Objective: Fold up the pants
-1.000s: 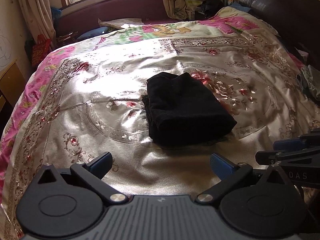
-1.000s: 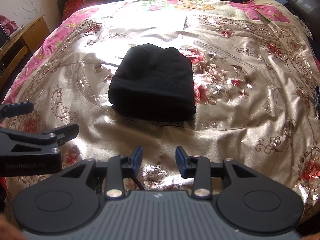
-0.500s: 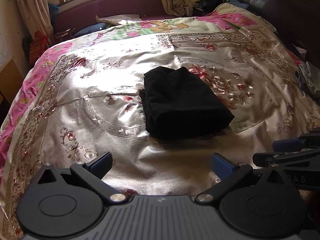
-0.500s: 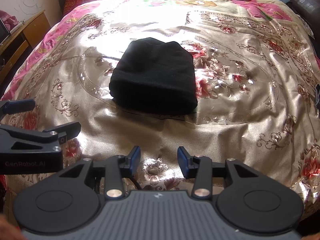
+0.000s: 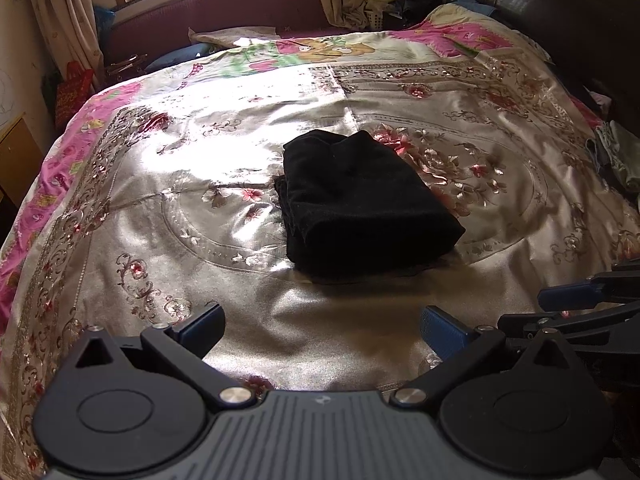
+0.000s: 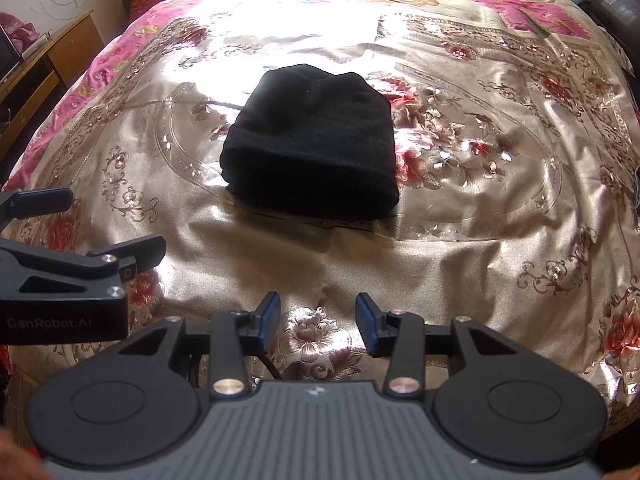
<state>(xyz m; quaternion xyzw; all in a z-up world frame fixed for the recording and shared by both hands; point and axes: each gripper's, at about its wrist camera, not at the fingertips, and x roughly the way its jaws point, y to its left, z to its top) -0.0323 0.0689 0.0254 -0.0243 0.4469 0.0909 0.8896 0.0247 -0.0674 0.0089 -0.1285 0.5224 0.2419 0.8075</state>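
Nothing is shifting since the earlier frame except the right hand-held gripper, its jaws standing slightly wider apart and gripping nothing. Black pants are lying folded into a compact bundle at the middle of the bed, well apart from both tools. Beside it, the left hand-held gripper is hovering over the bedspread, spread wide and empty.

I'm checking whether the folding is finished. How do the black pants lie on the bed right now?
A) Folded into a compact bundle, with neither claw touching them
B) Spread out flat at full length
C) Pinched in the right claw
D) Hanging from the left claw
A: the black pants sit as a compact folded bundle on the bedspread, and both the left claw and the right claw are open, short of them.
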